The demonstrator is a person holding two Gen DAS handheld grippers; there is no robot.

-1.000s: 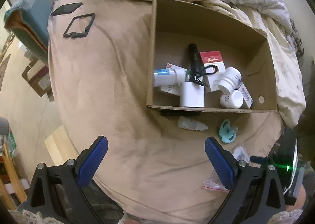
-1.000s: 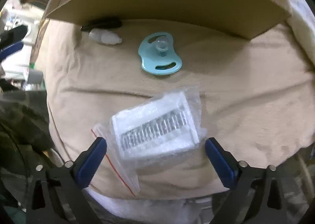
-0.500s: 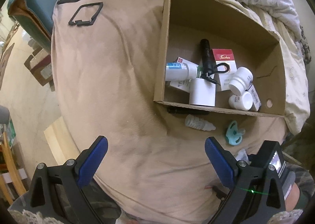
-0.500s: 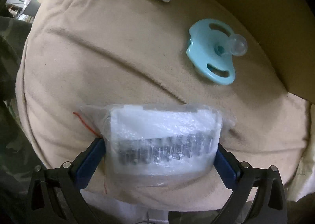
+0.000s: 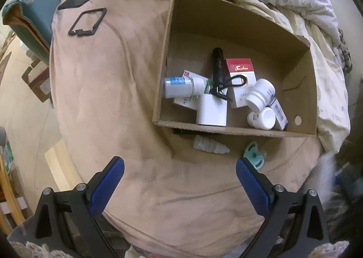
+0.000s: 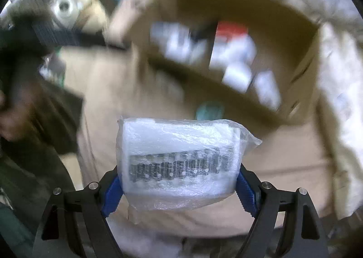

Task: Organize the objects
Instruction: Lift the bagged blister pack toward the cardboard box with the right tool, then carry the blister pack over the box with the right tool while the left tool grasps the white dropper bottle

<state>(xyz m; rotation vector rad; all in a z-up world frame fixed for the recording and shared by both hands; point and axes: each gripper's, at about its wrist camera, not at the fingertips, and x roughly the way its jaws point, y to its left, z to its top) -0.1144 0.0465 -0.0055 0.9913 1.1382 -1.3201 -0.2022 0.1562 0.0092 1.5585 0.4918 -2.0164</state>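
My right gripper (image 6: 178,186) has just closed on the bagged packet (image 6: 179,162) and lifted it; I carry it toward 12 o'clock over the cardboard box (image 5: 236,129) rim. Left gripper (image 5: 179,180) gapes empty.

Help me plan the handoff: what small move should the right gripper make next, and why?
Probably carry it toward the cardboard box and over its near wall. The right gripper has just closed on the plastic-wrapped packet, its pads pressing both ends, and the box already holds the bottles.
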